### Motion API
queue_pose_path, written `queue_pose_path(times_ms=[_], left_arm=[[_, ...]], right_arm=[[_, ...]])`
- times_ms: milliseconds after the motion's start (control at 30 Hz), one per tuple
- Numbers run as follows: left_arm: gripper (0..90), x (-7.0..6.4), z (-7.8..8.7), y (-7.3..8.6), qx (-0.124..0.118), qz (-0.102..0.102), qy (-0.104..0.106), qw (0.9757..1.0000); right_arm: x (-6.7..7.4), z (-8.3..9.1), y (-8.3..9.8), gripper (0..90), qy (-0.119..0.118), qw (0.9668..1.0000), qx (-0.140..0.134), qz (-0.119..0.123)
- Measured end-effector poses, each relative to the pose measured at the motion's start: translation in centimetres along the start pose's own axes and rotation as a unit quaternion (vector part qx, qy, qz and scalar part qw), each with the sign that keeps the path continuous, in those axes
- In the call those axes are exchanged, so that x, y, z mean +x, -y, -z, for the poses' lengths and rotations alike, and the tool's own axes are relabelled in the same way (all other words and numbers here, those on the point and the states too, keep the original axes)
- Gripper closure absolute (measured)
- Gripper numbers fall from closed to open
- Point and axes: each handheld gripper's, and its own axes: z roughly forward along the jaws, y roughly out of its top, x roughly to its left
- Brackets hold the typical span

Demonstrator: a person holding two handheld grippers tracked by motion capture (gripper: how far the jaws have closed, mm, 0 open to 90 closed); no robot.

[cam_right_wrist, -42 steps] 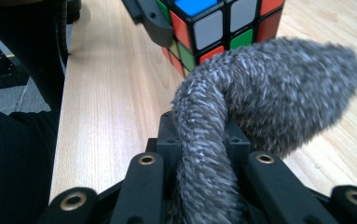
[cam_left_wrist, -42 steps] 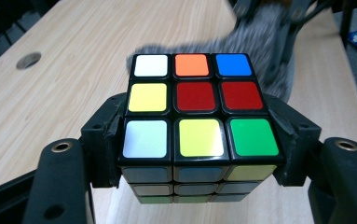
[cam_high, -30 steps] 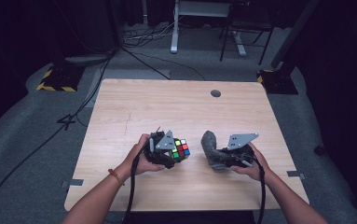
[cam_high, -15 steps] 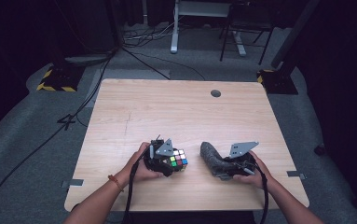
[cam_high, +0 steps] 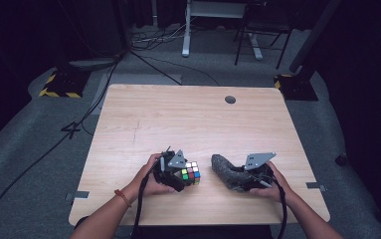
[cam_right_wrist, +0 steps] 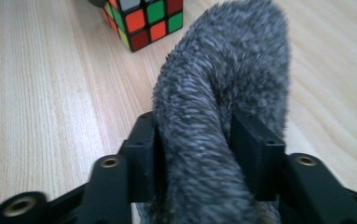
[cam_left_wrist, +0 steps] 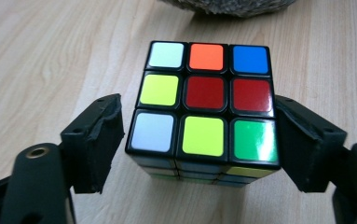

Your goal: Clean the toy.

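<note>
A scrambled Rubik's cube (cam_high: 190, 173) rests on the wooden table (cam_high: 188, 119) near its front edge. My left gripper (cam_high: 184, 175) stands open around the cube (cam_left_wrist: 204, 100). A narrow gap shows at the left pad (cam_left_wrist: 99, 140), and the right pad sits at the cube's side. To the right lies a grey furry object (cam_high: 224, 168), with my right gripper (cam_high: 238, 178) shut on its near end. In the right gripper view both pads press into the fur (cam_right_wrist: 232, 60), and the cube (cam_right_wrist: 143, 21) sits beyond it at the upper left.
A round cable hole (cam_high: 230, 99) sits at the table's far right. On the floor behind are cables, a stand with white legs (cam_high: 185, 47) and a yellow-black striped base (cam_high: 58, 84). Bare wood stretches across the far half of the table.
Both hands have drawn a little toward the table's near edge, the cube and the furry object coming with them. The right gripper stays shut on the fur.
</note>
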Motion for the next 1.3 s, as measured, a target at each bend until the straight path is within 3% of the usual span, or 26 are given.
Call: queue_pose_path(times_ms=[167,367,533,833,1300], left_arm=[[17.5,-0.3,0.8,0.0,0.012,-0.002,-0.028,0.9995],[16.3,-0.8,2.4,0.3,0.003,-0.005,-0.04,0.9992],[16.2,-1.5,4.0,0.8,0.005,-0.021,-0.064,0.9977],[17.3,-1.4,6.3,2.6,0.02,-0.015,-0.092,0.9955],[17.3,-0.5,8.7,6.2,0.047,0.023,-0.125,0.9908]], right_arm=[[0.0,0.9,-0.1,36.7,0.003,0.9999,-0.014,0.003],[0.6,1.6,-0.6,26.7,0.017,0.9997,-0.015,0.01],[1.0,2.0,-0.9,26.5,0.019,0.9995,-0.021,0.01],[1.4,2.9,-1.1,27.1,0.049,0.9986,-0.011,0.018],[0.9,6.0,2.4,27.2,0.102,0.9947,0.008,-0.005]])
